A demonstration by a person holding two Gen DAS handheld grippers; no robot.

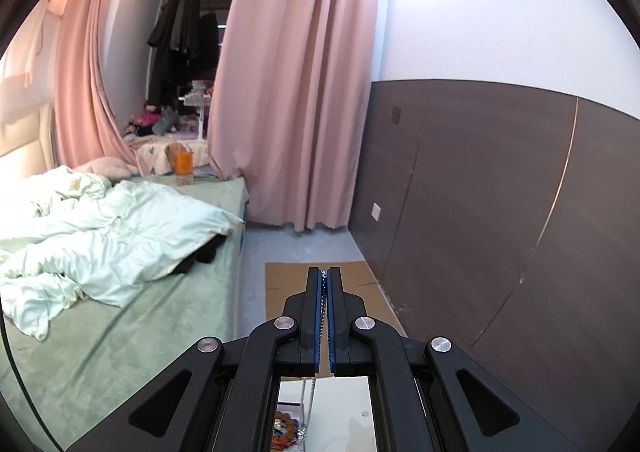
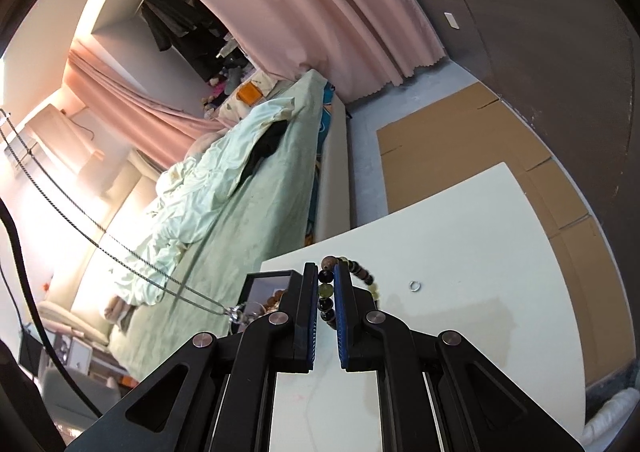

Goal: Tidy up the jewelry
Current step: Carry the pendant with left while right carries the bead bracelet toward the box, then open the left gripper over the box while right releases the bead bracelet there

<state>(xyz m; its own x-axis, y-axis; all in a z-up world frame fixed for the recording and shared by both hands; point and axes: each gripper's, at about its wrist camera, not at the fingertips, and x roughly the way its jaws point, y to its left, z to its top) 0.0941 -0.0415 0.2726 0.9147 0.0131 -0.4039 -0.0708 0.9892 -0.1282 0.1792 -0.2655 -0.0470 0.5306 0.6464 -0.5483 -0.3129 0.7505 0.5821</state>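
My left gripper (image 1: pixel 324 272) is shut on a thin silver chain necklace (image 1: pixel 325 316), raised well above the white table (image 1: pixel 348 404); the chain hangs down beneath the jaws. In the right wrist view that same chain (image 2: pixel 120 248) stretches in from the upper left, and its clear pendant (image 2: pixel 237 313) dangles over a black jewelry box (image 2: pixel 269 281). My right gripper (image 2: pixel 325 266) is shut on a bracelet of dark and yellow-green beads (image 2: pixel 326 292), whose loop curls round the right finger. A small silver ring (image 2: pixel 415 285) lies on the white table (image 2: pixel 460 244), to the right of the fingers.
The open box holds colourful beaded pieces (image 1: pixel 285 428). A bed with a green sheet and crumpled pale duvet (image 1: pixel 100 236) stands to the left of the table. Flattened cardboard (image 2: pixel 460 132) covers the floor beyond the table, by a dark wall panel (image 1: pixel 480 192) and pink curtains (image 1: pixel 296 92).
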